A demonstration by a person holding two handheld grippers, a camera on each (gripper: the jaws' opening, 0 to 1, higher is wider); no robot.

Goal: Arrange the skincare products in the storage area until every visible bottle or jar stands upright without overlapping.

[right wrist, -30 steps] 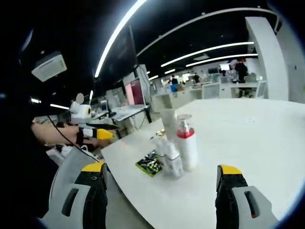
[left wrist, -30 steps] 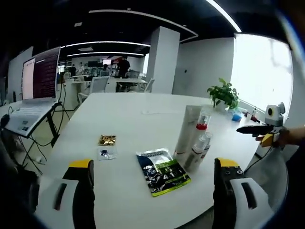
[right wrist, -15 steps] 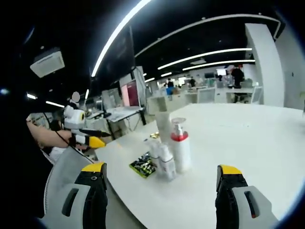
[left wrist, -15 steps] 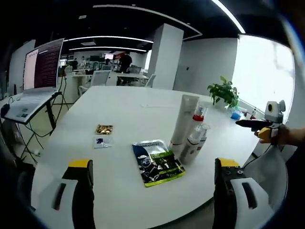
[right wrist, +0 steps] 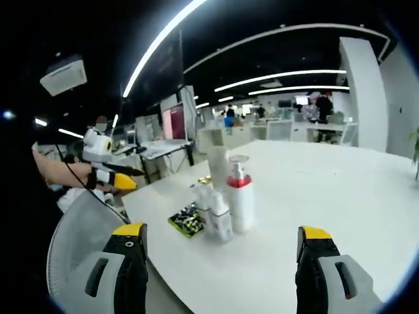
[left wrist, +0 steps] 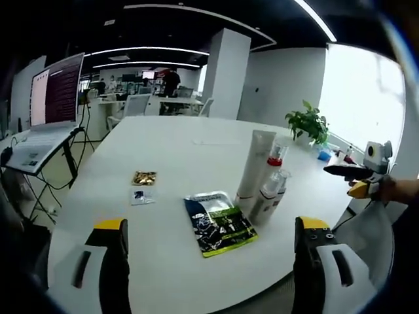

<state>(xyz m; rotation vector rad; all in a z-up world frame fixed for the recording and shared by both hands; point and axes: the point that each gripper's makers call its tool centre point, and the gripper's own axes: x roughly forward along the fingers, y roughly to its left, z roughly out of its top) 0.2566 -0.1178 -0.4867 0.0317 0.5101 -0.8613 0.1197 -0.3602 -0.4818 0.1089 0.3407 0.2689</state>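
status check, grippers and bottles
Left gripper and right gripper open, holding nothing. Bottles upright, clustered on table. Sachet flat beside them.

White table [left wrist: 177, 157]; white pump bottle [right wrist: 240, 199] with red collar; dark green-printed sachet [left wrist: 219, 224]; gold packet [left wrist: 144, 177]

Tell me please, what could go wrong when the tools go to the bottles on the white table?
1. The tall white tube, the white pump bottle with a red collar and the small clear bottles stand tightly together; a wide-open left tool reaching for one could tip its neighbours.
2. The glossy dark and green sachet lies flat right beside them, so a jaw might catch or drag it.
3. The group stands near the white table edge; a toppled bottle may roll off.
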